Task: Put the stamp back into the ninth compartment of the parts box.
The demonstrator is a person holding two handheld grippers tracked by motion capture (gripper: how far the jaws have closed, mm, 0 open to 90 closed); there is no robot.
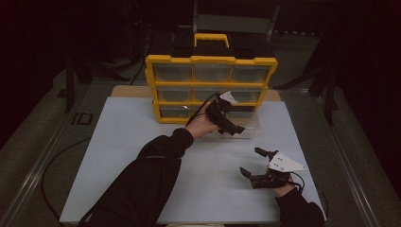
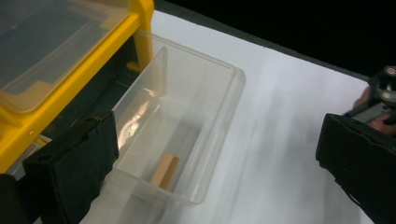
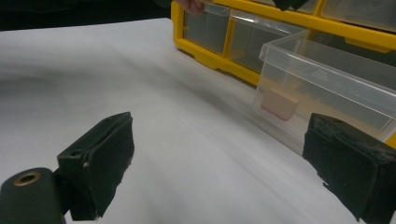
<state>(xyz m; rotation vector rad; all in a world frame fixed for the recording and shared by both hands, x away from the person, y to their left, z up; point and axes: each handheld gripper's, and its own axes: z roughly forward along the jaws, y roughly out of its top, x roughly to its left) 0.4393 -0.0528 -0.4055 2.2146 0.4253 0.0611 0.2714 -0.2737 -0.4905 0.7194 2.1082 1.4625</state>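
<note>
Wooden block [image 2: 165,171] lies in the clear drawer [image 2: 219,135], apparently flat.

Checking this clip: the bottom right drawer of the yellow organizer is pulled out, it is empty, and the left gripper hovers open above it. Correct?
Not quite: the drawer is not empty. A small wooden block lies on its floor, as the left gripper view shows. The rest holds: it is pulled out of the yellow organizer, and the left gripper is open above it.
</note>
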